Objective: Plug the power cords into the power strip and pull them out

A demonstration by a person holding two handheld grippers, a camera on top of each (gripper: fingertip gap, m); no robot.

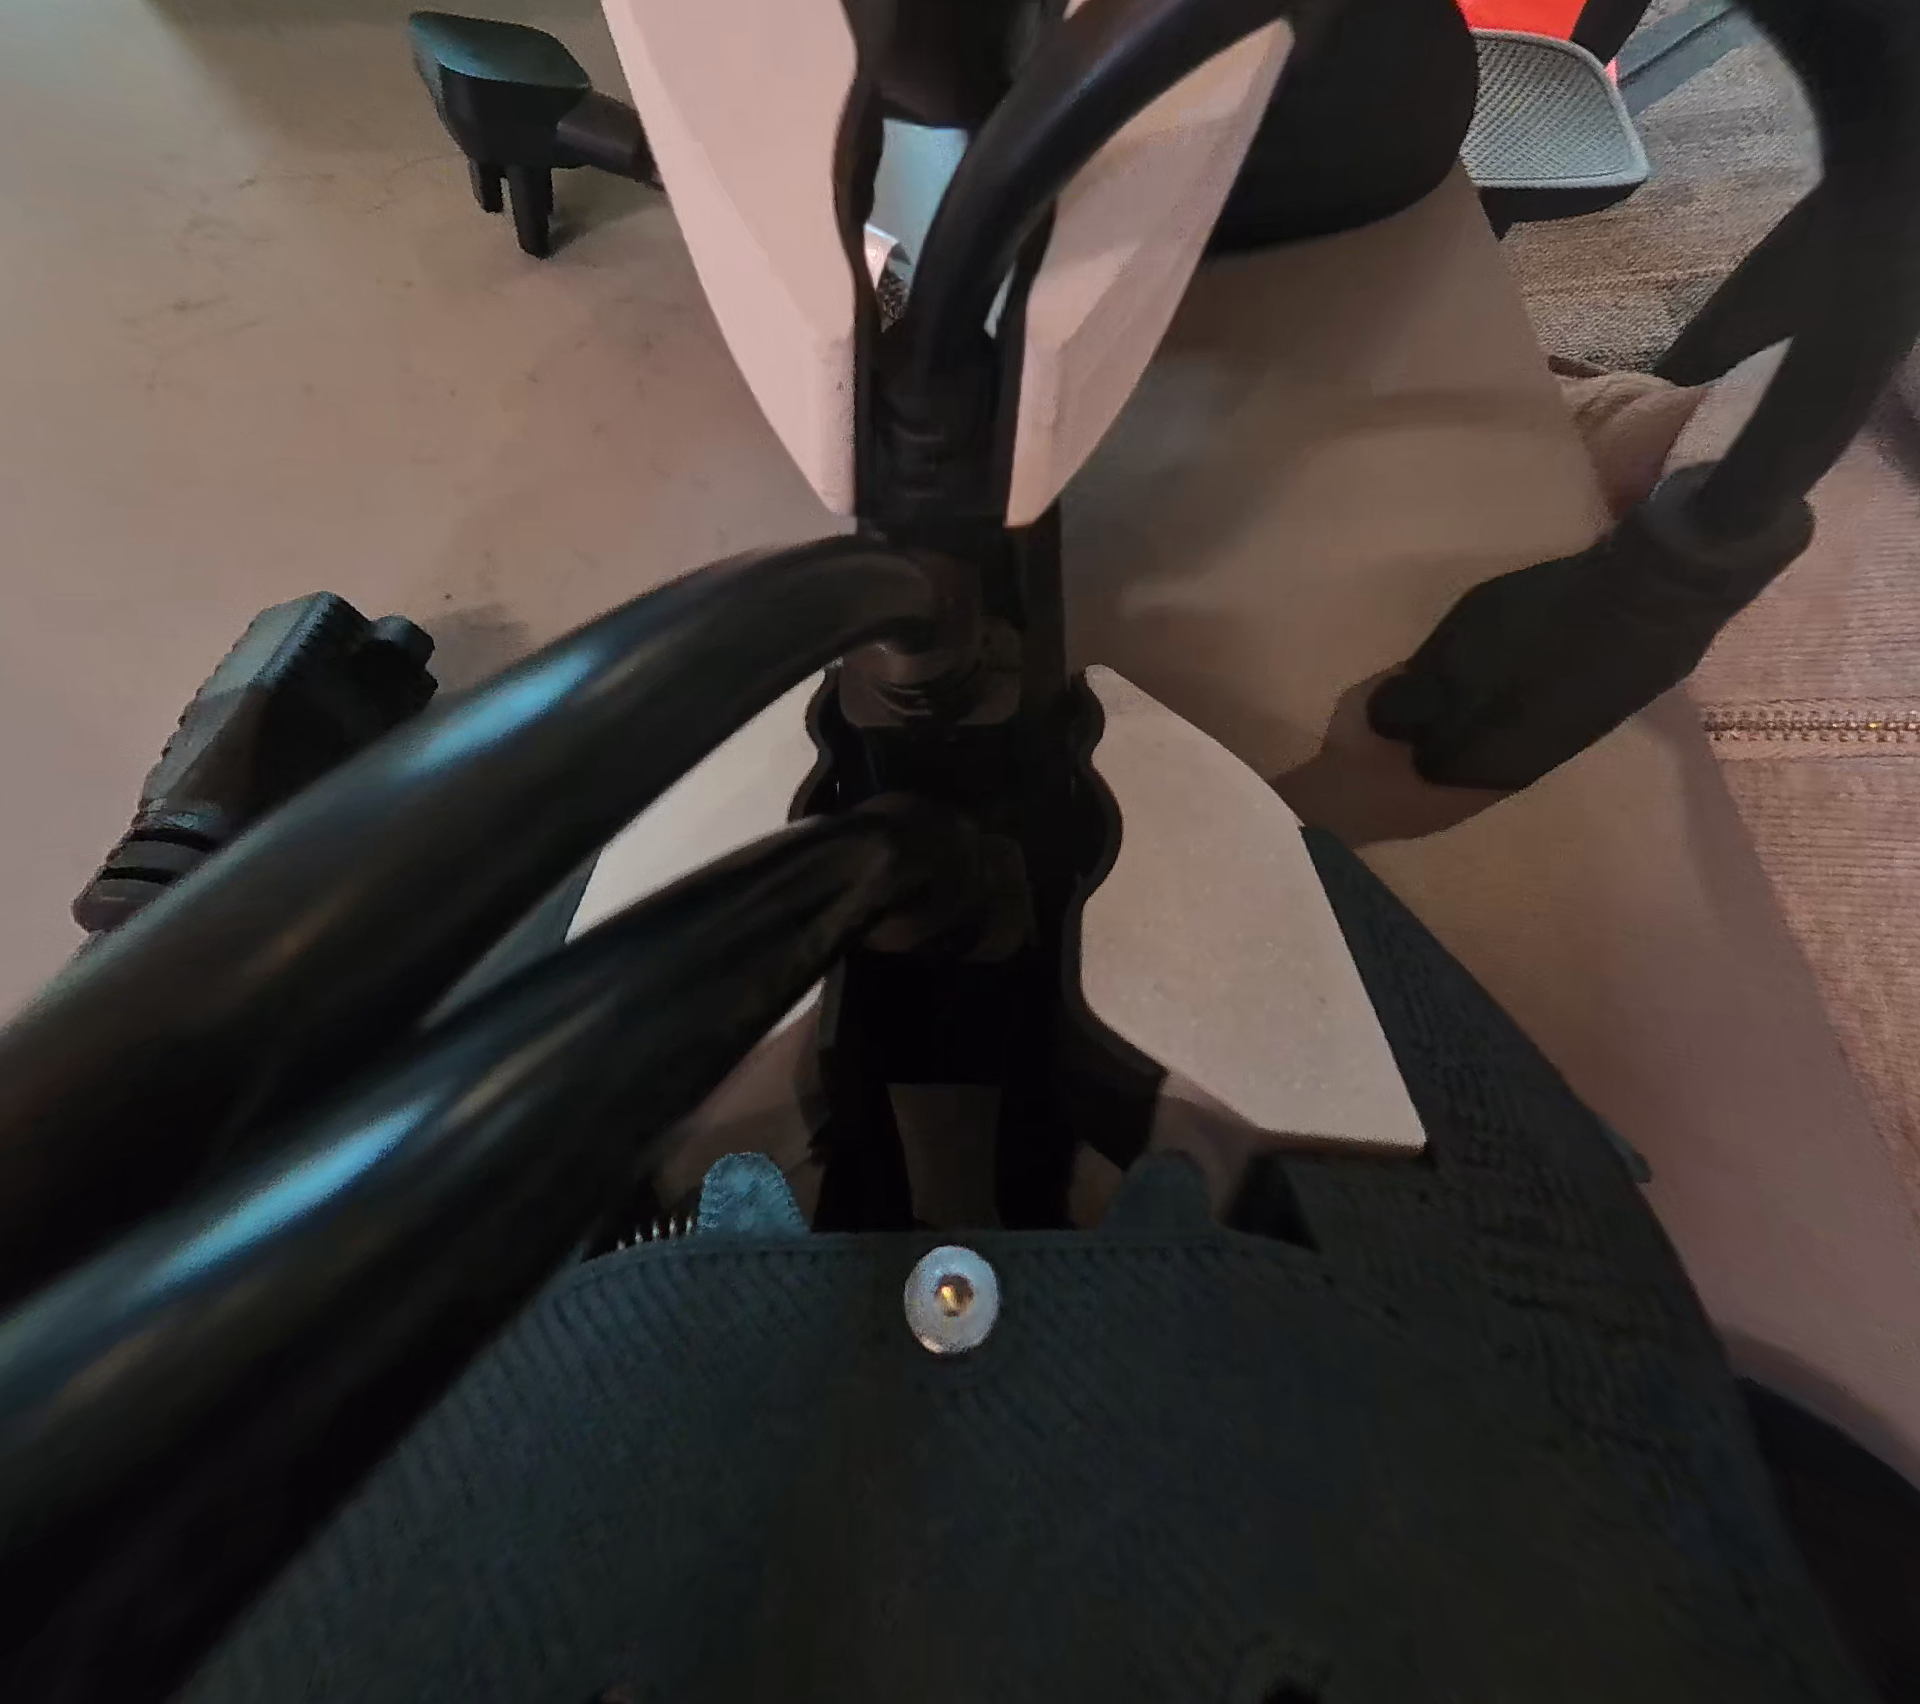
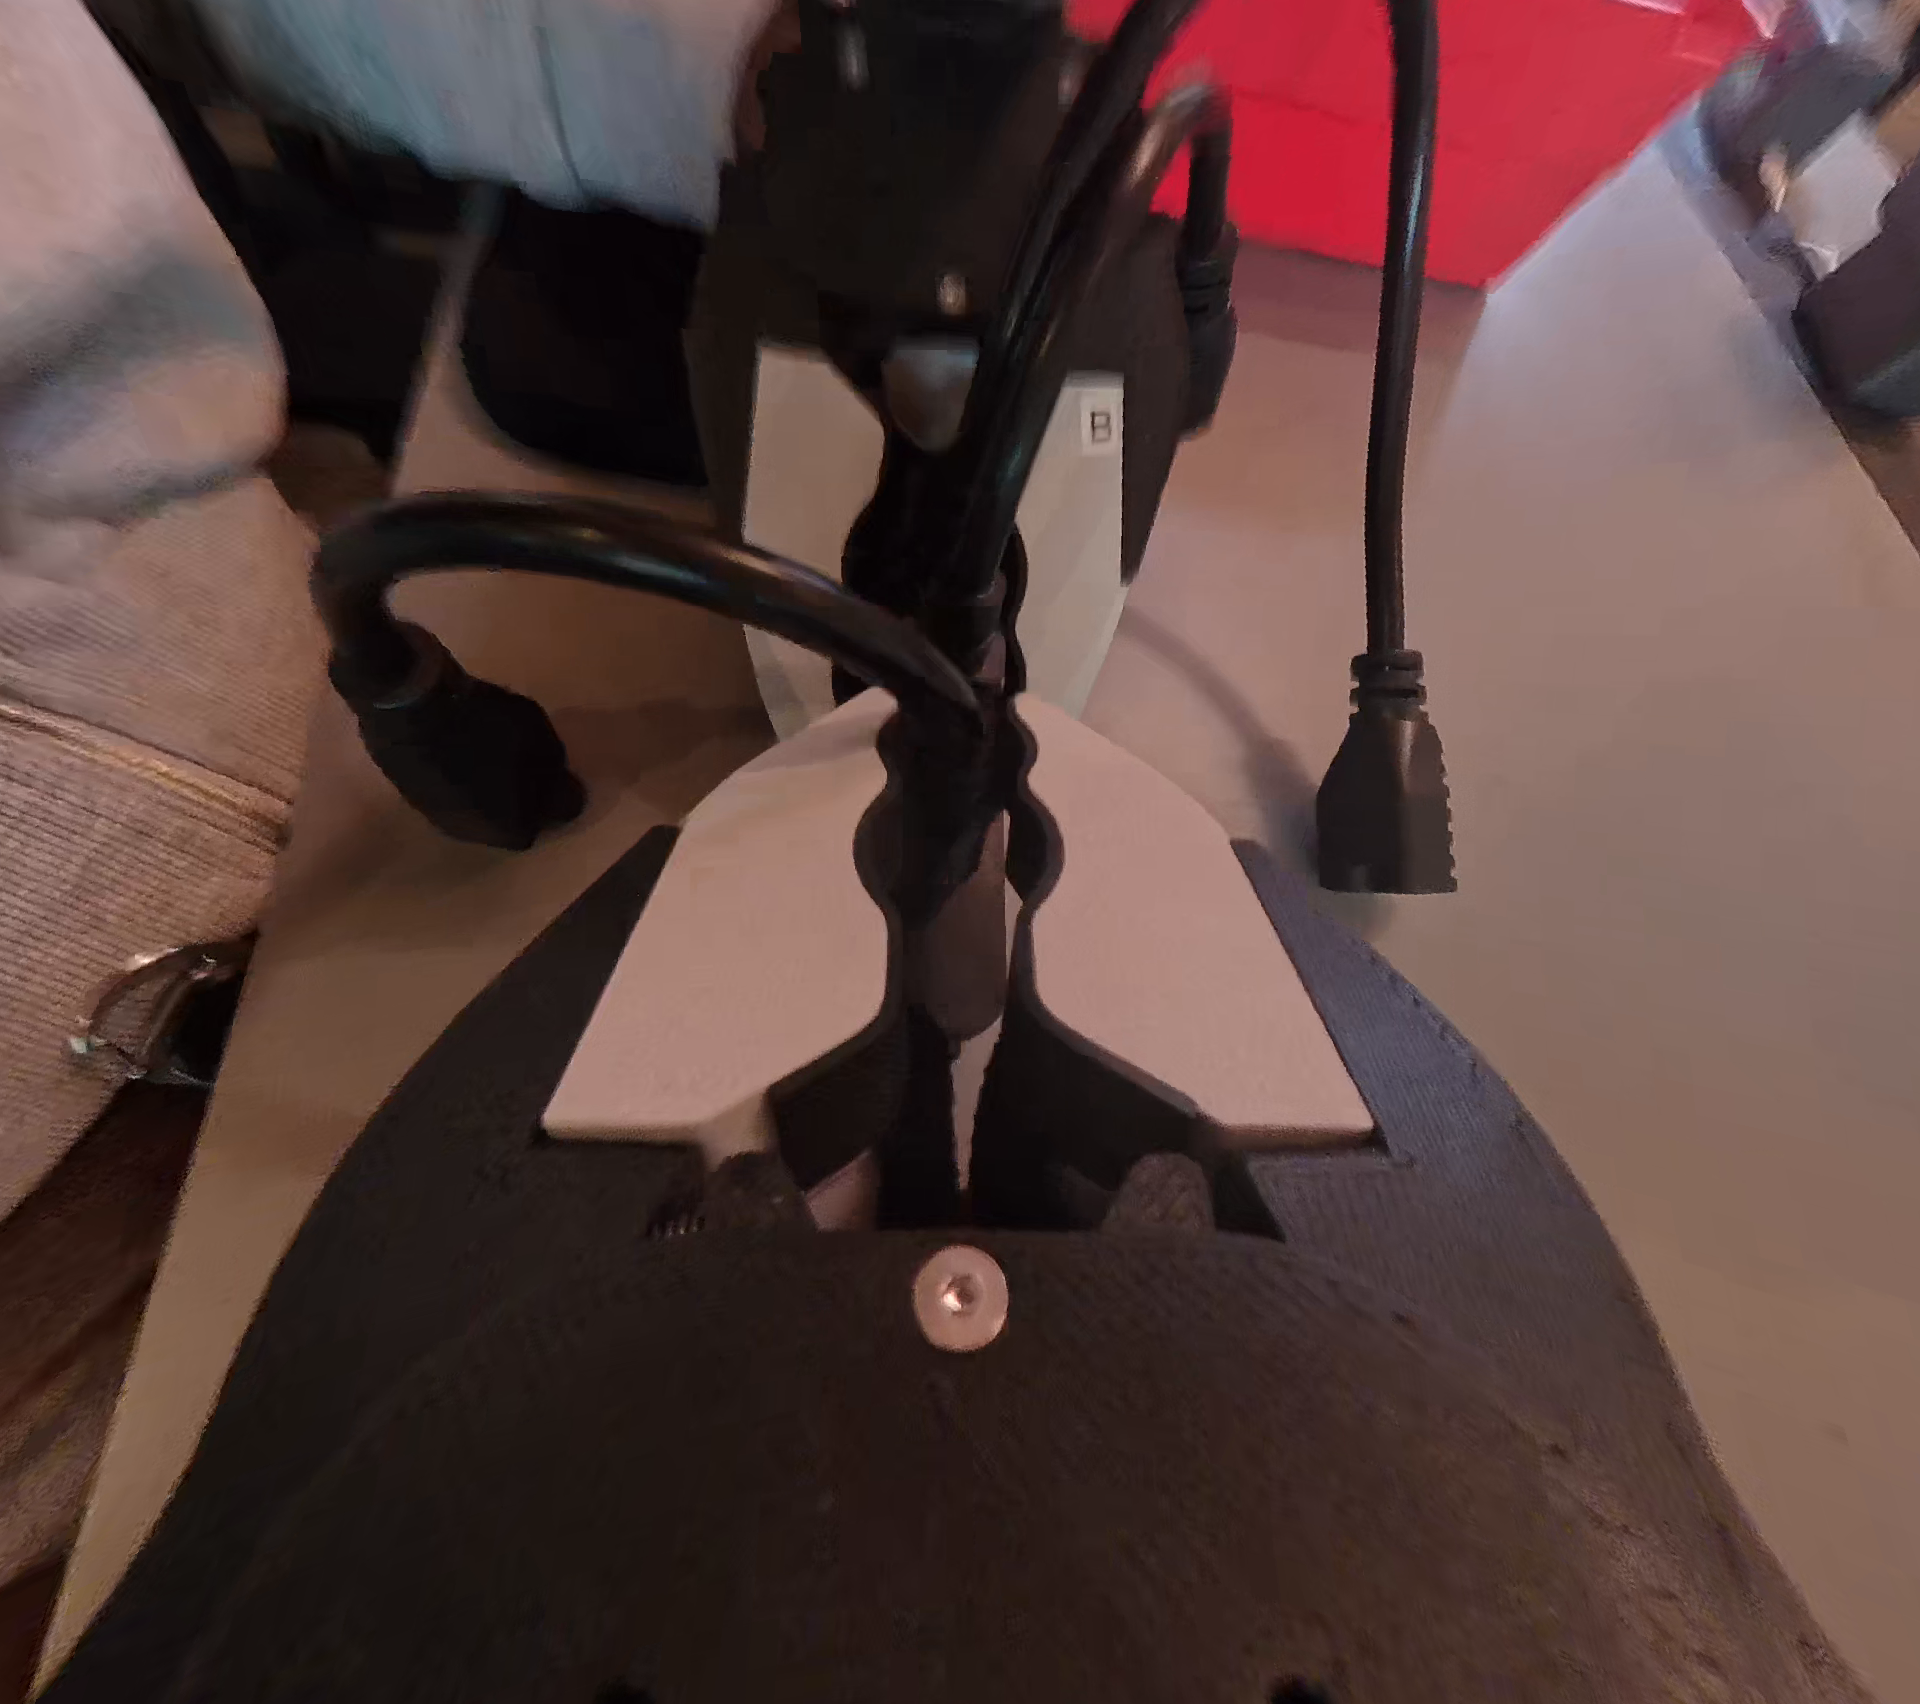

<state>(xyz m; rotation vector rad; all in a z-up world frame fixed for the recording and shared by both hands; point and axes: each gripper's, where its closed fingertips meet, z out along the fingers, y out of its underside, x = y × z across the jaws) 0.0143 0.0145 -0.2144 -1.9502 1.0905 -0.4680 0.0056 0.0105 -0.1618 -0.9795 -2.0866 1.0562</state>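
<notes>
both grippers face each other, each pinching the same bundle of thick black power cords.

the left gripper [image 1: 940,532] has its fingers narrow, clamped on the bundle of thick black power cords [image 1: 436,781], which runs along the finger line and loops off to both sides. the right gripper [image 2: 961,781] holds the bundle from the opposite end, fingers also narrow around it. a loose black three-prong plug [image 1: 509,96] lies on the beige bench [image 1: 260,407] left of the left fingers; a black socket end [image 2: 1387,792] hangs right of the right fingers. no power strip shows clearly.
</notes>
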